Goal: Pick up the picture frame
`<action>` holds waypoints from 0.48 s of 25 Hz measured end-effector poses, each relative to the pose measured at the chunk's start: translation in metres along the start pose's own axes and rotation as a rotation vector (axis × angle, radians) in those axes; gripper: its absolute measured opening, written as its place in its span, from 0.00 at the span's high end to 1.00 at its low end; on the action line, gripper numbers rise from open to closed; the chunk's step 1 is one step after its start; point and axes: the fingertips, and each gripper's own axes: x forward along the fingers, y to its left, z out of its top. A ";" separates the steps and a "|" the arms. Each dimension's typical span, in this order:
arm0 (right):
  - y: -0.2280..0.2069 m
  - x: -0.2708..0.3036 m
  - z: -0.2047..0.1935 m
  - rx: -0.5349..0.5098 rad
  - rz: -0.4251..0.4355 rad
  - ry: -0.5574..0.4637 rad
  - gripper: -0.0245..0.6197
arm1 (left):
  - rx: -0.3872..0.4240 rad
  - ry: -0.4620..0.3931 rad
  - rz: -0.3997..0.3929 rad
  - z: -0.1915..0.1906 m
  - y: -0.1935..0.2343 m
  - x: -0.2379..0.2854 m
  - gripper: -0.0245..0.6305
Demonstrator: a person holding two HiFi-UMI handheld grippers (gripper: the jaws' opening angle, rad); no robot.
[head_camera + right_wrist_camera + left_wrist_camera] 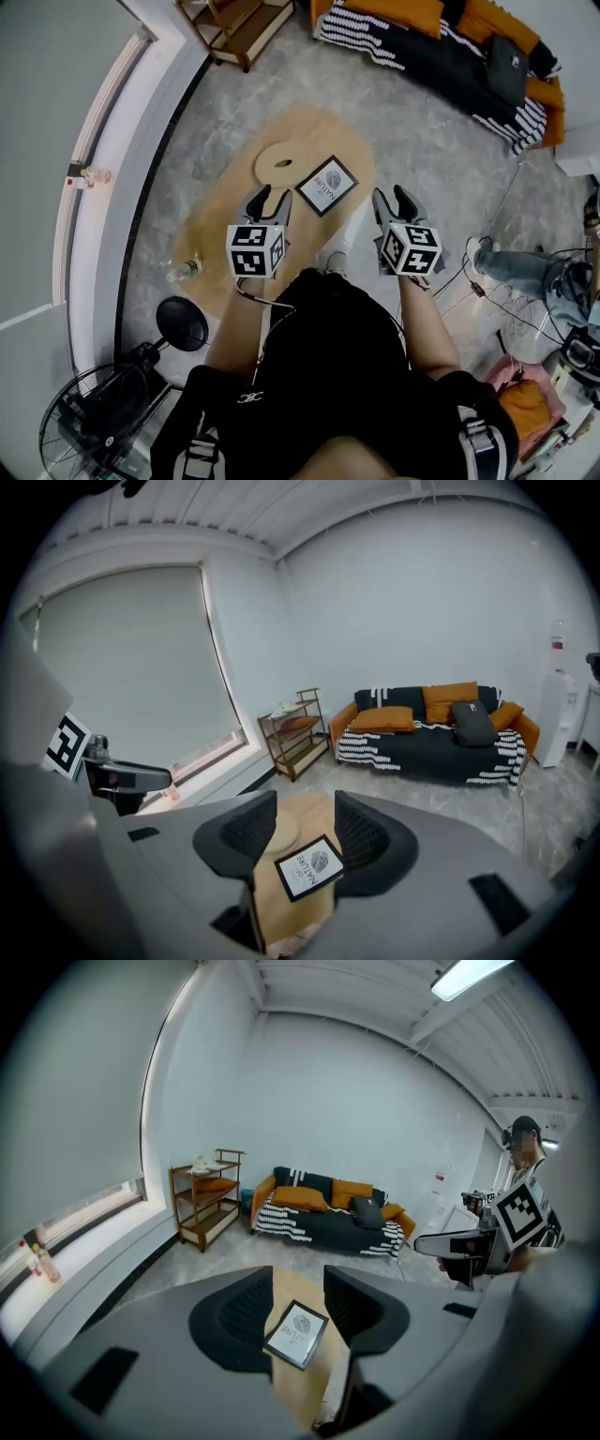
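picture frame (327, 186) flat on wood table (225, 211), both grippers above, jaws apart

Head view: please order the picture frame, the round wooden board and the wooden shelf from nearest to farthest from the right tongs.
1. picture frame, just left of the right tongs.
2. round wooden board, beyond the frame, farther left.
3. wooden shelf, far off, top left.

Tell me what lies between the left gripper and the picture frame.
Nothing: in the head view only bare wooden table shows between the left gripper and the picture frame. The round board lies farther off, beside the frame.
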 end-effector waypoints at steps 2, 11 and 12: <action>-0.008 0.014 -0.022 -0.010 -0.006 0.053 0.66 | -0.027 0.042 -0.015 -0.021 -0.001 0.017 0.69; -0.037 0.102 -0.108 -0.067 0.039 0.224 0.66 | -0.158 0.201 -0.039 -0.122 0.018 0.107 0.69; -0.042 0.115 -0.118 -0.081 0.048 0.239 0.66 | -0.174 0.215 -0.038 -0.133 0.021 0.118 0.69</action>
